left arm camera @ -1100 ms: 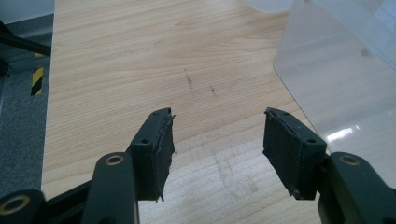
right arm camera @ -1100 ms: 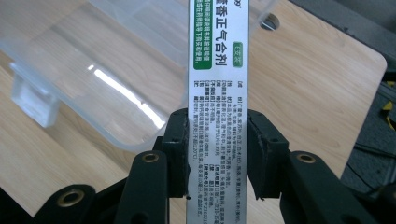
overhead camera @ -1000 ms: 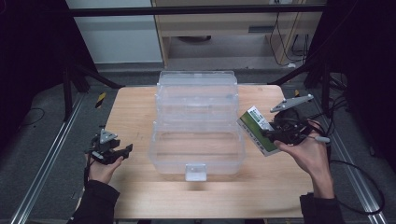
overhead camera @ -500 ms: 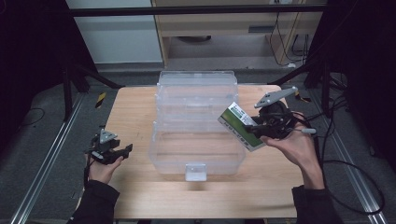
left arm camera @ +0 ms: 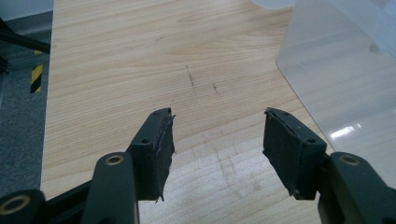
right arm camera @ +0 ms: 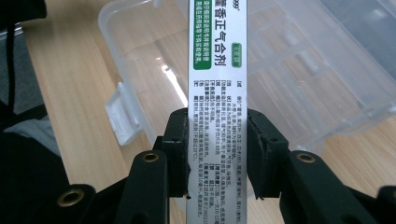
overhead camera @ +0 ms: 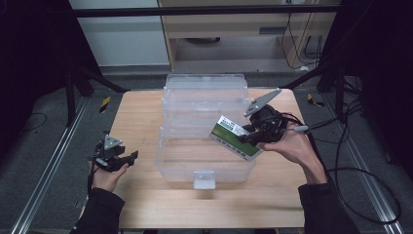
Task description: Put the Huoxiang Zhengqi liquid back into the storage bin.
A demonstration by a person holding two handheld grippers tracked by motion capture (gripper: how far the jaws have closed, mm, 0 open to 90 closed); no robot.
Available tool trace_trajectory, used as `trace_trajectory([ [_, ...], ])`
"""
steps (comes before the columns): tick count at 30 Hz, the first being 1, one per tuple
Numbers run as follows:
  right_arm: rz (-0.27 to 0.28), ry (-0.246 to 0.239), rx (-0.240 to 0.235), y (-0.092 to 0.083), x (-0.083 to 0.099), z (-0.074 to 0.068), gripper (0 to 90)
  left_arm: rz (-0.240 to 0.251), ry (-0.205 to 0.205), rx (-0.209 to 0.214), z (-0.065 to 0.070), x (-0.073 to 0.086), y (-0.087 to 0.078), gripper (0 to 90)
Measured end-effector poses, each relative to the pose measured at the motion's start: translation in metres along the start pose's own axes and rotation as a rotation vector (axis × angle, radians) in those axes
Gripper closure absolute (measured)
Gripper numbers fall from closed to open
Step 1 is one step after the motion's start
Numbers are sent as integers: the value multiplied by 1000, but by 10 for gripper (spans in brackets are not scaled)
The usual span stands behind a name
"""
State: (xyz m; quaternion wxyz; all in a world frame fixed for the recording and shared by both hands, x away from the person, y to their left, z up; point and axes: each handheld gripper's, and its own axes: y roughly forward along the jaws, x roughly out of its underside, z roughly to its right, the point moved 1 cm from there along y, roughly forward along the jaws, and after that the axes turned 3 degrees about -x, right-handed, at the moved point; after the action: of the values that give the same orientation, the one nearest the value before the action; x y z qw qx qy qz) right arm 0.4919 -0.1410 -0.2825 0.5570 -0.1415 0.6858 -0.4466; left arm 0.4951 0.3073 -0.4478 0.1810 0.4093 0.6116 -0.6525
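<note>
A clear plastic storage box [overhead camera: 204, 161] stands open in the middle of the wooden table, its lid [overhead camera: 204, 95] tilted up at the back. My right gripper [overhead camera: 246, 138] is shut on a white and green medicine carton [overhead camera: 234, 137] and holds it tilted over the box's right side. In the right gripper view the carton [right arm camera: 217, 70] runs straight up between the two pads [right arm camera: 180, 144], above the box [right arm camera: 299, 88]. My left gripper [overhead camera: 127, 157] rests low at the table's left, open, with nothing between its pads [left arm camera: 159, 144].
The box's white front latch [overhead camera: 203, 178] faces the near edge. Bare tabletop [left arm camera: 140, 60] lies ahead of the left gripper, with the box's clear wall [left arm camera: 345, 88] to its right. Cables [overhead camera: 360, 170] trail off the table's right side. A cabinet [overhead camera: 229, 34] stands behind.
My right gripper has carried the carton leftward from beside the box's right edge to over its open interior. The left gripper has stayed put.
</note>
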Motion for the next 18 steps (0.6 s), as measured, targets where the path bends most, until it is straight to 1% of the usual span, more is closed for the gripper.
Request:
trace_trajectory([
  [3,-9,-26,-25,6,-3,1,640,-1,-1,0,0,0,0,421],
  [6,-23,-70,-59,14,-4,4,640,-2,-1,-2,-1,0,0,421],
  [9,-30,-95,-89,21,-5,7,640,-2,-1,-2,-1,0,1,421],
  [12,-55,-121,-106,28,-5,10,640,-3,-3,-2,-2,1,1,421],
  [16,-84,-169,-136,37,-4,10,640,-6,-1,-1,-1,1,1,421],
  [18,-99,-177,-147,40,-5,11,639,-7,-2,-1,-1,1,2,421],
])
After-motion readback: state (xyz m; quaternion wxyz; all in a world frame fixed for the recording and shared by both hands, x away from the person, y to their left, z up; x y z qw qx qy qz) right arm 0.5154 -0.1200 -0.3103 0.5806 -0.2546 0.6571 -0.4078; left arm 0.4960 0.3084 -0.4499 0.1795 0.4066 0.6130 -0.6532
